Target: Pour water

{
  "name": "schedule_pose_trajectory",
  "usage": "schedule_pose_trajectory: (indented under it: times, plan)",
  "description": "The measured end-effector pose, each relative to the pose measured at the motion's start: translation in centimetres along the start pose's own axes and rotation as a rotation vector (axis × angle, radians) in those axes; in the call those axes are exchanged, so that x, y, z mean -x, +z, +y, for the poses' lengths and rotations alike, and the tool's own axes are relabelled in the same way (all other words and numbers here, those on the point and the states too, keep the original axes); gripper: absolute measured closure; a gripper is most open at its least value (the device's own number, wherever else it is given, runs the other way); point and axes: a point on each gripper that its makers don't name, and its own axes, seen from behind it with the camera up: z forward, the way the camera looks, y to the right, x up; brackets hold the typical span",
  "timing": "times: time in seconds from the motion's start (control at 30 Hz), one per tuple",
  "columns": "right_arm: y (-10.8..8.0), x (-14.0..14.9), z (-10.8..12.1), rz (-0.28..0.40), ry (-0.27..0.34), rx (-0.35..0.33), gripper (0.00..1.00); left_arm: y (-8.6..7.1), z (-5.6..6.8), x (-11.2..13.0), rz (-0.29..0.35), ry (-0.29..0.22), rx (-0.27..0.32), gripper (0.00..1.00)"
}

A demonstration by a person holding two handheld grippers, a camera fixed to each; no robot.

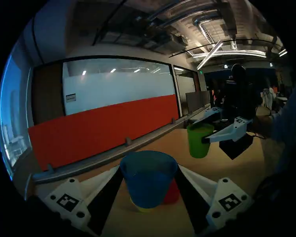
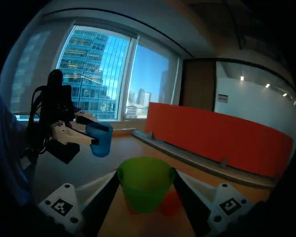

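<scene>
Left gripper clamps a blue cup between both fingers, upright with its rim level, while the right gripper grips a green cup the same way. Each cup sits right at its claw's fingertips, mouth up, a hold that would keep any water in until a tilt is wanted. Whether either cup holds water cannot be made out.

Seen from the left gripper, the green cup hangs ahead and to the right, well apart from the blue one. From the right gripper, the blue cup floats ahead and to the left. That gap suggests the pour has not begun: the rims must first come near, one above the other.

Below the left gripper's fingers a red object and a yellow object peek out on the wooden table, close under the load. Beyond both claws an orange partition bounds the table's far edge. Between the claws the air looks free, with a person's sleeve behind the right gripper.
</scene>
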Motion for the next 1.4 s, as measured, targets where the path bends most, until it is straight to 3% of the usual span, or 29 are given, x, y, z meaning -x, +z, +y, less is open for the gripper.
schedule_pose_trajectory:
  times: [0.5, 0.93, 1.4]
  plan:
    - [1.8, -0.7, -3.2, 0.02, 0.013, -0.076, 0.06, 0.3, 0.0, -2.8, 0.014, 0.134, -0.026, 0.13]
    - [3.4, -0.5, -6.8, 0.024, 0.02, -0.156, 0.06, 0.9, 0.0, -5.3, 0.029, 0.284, -0.048, 0.13]
    - [4.4, -0.2, -8.6, 0.02, 0.033, -0.211, 0.06, 0.8, -0.5, -7.4, 0.036, 0.412, -0.068, 0.13]
